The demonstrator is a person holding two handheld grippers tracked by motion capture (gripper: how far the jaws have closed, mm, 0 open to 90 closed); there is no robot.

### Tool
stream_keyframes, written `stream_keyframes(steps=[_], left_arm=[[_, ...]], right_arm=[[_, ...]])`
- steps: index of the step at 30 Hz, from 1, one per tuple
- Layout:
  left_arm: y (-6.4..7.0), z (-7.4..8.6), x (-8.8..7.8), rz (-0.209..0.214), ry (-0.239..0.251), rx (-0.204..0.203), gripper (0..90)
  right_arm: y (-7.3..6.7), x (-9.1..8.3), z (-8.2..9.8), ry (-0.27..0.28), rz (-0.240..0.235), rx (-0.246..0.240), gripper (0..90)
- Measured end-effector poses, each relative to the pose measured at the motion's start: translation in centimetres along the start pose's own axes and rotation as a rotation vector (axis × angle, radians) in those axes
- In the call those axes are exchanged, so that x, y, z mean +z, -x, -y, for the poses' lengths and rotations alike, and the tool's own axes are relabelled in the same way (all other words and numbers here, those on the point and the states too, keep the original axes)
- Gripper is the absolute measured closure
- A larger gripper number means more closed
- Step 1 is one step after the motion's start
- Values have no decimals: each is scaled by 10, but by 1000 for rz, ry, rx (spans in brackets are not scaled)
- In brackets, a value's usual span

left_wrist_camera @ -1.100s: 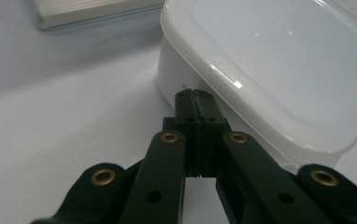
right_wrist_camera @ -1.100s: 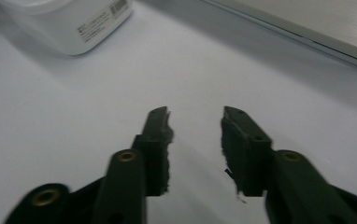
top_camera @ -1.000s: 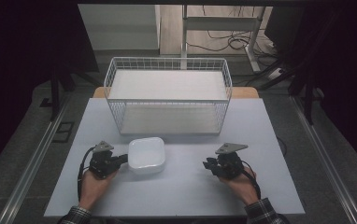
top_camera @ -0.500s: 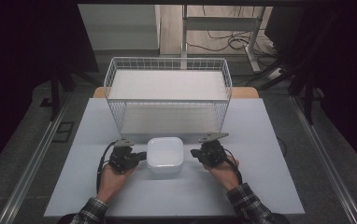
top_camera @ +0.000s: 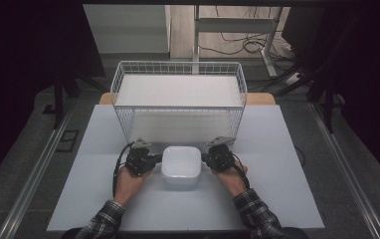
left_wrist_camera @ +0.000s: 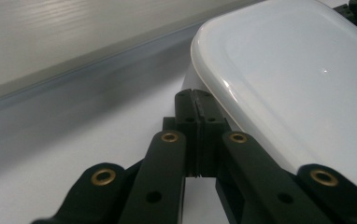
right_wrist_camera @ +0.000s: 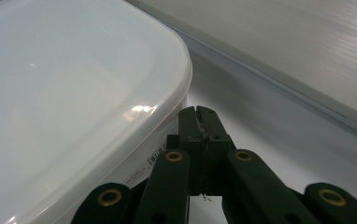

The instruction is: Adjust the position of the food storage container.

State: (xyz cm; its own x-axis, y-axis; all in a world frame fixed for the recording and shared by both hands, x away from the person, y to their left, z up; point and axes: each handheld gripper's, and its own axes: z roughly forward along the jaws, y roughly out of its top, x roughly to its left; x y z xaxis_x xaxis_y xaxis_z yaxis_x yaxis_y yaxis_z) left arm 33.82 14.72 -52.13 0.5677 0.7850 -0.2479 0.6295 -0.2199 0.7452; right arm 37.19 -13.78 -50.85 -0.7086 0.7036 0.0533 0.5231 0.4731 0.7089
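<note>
A white plastic box point(top_camera: 181, 166) with a lid on top sits on the white table point(top_camera: 287, 199), right in front of the wire basket point(top_camera: 178, 99). The box has round corners and a smooth, shiny lid, so it looks slippery. It looks light and stiff, not soft, and it should not break easily. I cannot see inside it, so I cannot tell if anything is in there.

The left gripper point(top_camera: 154, 158) is at the left side of the box, and the right gripper point(top_camera: 206, 158) is at the right side. The box is between them. In the left gripper view, the left gripper point(left_wrist_camera: 196, 95) has its jaws pressed tight together with nothing between them, and its tip is just under the edge of the lid. In the right gripper view, the right gripper point(right_wrist_camera: 199, 112) is clenched the same way, with nothing in it, tucked under the lid's edge on its side.

A good way to move the box is probably to squeeze it from both sides, under the lip of the lid, so it does not slide away.

The wire basket behind has a flat white board in the bottom and nothing else in it.
</note>
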Motion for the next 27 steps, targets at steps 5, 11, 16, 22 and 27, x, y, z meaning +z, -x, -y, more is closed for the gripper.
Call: stream_keyframes(steps=[5,11,16,22,27], left_arm=[[14,3,-2,11,-18,11,898],[26,6,-3,-3,-44,60,898],[21,9,-12,-5,-41,66,896],[18,20,-34,20,-35,73,765],[17,29,-48,19,-25,77,542]], right_arm=[[0,-8,6,1,9,5,892],[-3,-16,13,-10,2,9,892],[-2,-22,13,2,15,-13,891],[4,-46,22,40,-14,-6,814],[6,-66,34,72,-22,3,653]])
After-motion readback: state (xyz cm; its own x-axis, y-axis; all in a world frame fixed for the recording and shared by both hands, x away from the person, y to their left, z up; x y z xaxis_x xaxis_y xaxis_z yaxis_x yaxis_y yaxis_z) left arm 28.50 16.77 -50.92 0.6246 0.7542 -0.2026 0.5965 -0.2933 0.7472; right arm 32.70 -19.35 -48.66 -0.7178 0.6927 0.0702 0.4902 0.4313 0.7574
